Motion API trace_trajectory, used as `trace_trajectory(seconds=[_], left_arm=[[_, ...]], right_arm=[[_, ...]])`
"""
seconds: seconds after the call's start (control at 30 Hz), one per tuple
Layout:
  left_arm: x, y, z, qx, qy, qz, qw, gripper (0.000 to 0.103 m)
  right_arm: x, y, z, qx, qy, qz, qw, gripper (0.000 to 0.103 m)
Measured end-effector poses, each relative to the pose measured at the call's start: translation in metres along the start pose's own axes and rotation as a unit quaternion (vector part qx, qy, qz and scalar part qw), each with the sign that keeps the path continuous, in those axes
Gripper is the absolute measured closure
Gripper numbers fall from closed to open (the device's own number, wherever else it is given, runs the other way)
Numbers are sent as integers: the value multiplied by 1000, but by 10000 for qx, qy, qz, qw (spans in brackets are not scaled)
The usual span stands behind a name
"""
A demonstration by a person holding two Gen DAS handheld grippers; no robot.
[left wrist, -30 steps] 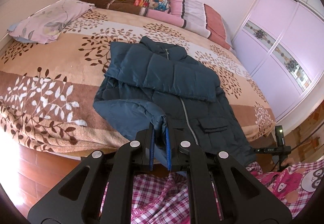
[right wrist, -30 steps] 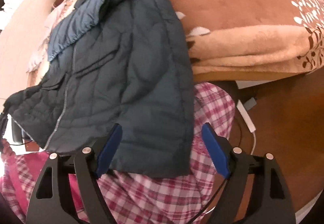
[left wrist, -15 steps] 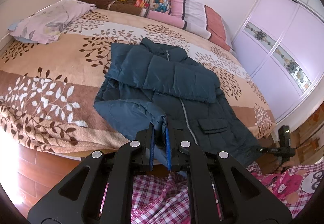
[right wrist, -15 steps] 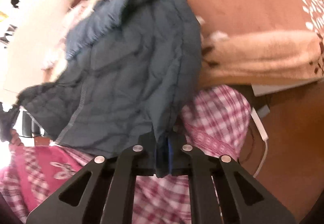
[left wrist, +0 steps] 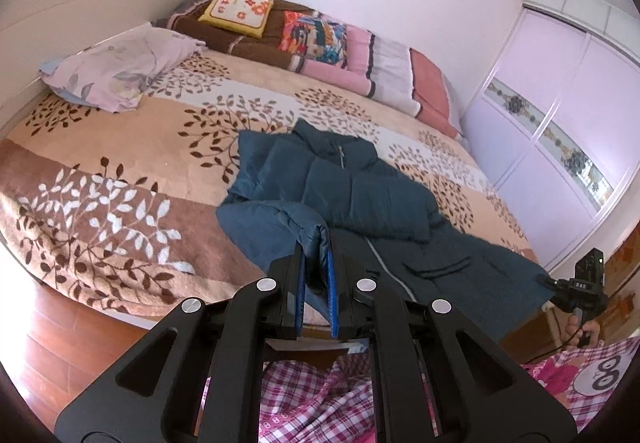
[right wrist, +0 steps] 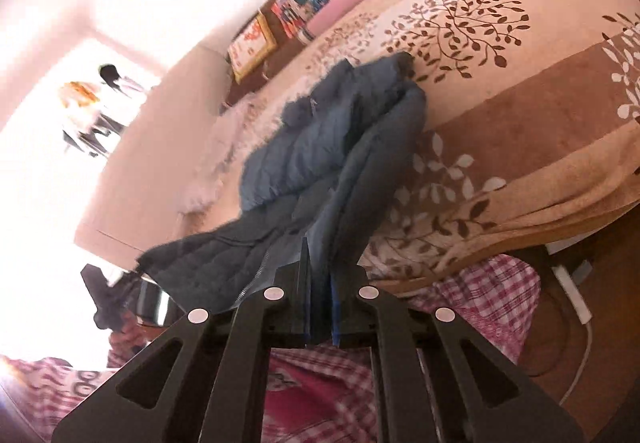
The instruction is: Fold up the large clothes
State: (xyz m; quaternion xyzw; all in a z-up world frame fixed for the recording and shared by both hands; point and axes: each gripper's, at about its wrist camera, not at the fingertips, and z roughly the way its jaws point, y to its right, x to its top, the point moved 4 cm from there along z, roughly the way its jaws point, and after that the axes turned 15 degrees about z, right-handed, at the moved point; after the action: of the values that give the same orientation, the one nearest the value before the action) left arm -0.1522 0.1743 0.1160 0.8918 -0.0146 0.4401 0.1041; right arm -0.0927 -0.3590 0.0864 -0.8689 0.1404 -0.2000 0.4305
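A dark blue puffer jacket [left wrist: 360, 195] lies zip-up on the bed, its sleeves folded across the chest and its hem toward me. My left gripper [left wrist: 316, 255] is shut on the hem's left corner, and the fabric rises in a fold between the blue pads. In the right wrist view my right gripper [right wrist: 318, 271] is shut on the jacket's [right wrist: 332, 147] other hem corner, lifted off the bed edge. From the left wrist view the right gripper's black body [left wrist: 584, 283] shows at the far right, in a hand.
The bed [left wrist: 120, 171] has a tan leaf-print blanket, a lilac pillow [left wrist: 120, 67] at the left and folded quilts with cushions [left wrist: 312, 35] at the head. A lilac wardrobe [left wrist: 568, 115] stands on the right. Below are the wooden floor [left wrist: 48, 343], the person's plaid clothing [left wrist: 320, 395] and a white power strip [right wrist: 576, 291].
The right gripper closed from wide open onto the jacket's hem and rose with it, tilting upward. The left gripper lifted its corner slightly.
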Motion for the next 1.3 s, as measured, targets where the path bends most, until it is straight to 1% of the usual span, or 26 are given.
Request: trace_trajectory(seconds=[0.07, 0.2, 0.3, 0.4, 0.5, 0.53, 0.6, 0.63, 0.67, 0.7, 0.8, 0.83, 0.9, 0.97, 1.03, 1.1, 1.2, 1.3], left_arm=[[3, -2, 2, 21, -12, -6, 10000, 94], [13, -1, 14, 3, -73, 80, 9999, 94], [30, -2, 25, 55, -70, 225, 9997, 94], [57, -11, 37, 101, 1, 175, 9998, 94], [90, -25, 55, 149, 115, 116, 9998, 94], [103, -31, 63, 156, 160, 100, 9997, 94], [130, -43, 83, 153, 238, 46, 9996, 93], [139, -45, 91, 148, 255, 19, 9996, 93], [150, -50, 102, 144, 275, -12, 9995, 93], [166, -57, 119, 187, 288, -44, 9994, 93], [197, -75, 162, 359, 272, -147, 9989, 93], [205, -80, 174, 395, 257, -215, 9987, 93], [223, -98, 211, 502, 182, -411, 9977, 93], [234, -110, 242, 616, 100, -502, 9968, 93], [240, -126, 279, 810, -57, -526, 9953, 93], [241, -139, 318, 955, -263, -570, 9935, 93], [237, -157, 366, 1073, -503, -695, 9905, 93], [227, -170, 406, 1207, -719, -742, 9873, 93]], right_arm=[[1, -3, -2, -7, 28, -4, 10000, 95], [15, -2, 7, 14, -40, 125, 9999, 95], [37, -12, 17, 49, -54, 80, 9999, 95], [70, -29, 30, 24, -24, -52, 10000, 95], [116, -51, 49, -144, 67, -286, 9995, 95], [127, -55, 54, -181, 92, -336, 9992, 95], [162, -69, 71, -298, 176, -483, 9982, 95], [174, -74, 77, -317, 196, -528, 9979, 95], [191, -82, 88, -350, 228, -570, 9975, 95], [203, -86, 96, -370, 246, -594, 9972, 95], [251, -104, 136, -443, 347, -662, 9962, 95], [262, -106, 146, -446, 374, -635, 9963, 95], [290, -108, 173, -448, 418, -534, 9967, 95], [320, -105, 207, -531, 467, -400, 9967, 95], [343, -97, 237, -651, 506, -305, 9961, 95], [367, -81, 273, -782, 452, -122, 9958, 95], [387, -56, 318, -1086, 353, 0, 9935, 95], [396, -35, 352, -1336, 262, 54, 9907, 95]])
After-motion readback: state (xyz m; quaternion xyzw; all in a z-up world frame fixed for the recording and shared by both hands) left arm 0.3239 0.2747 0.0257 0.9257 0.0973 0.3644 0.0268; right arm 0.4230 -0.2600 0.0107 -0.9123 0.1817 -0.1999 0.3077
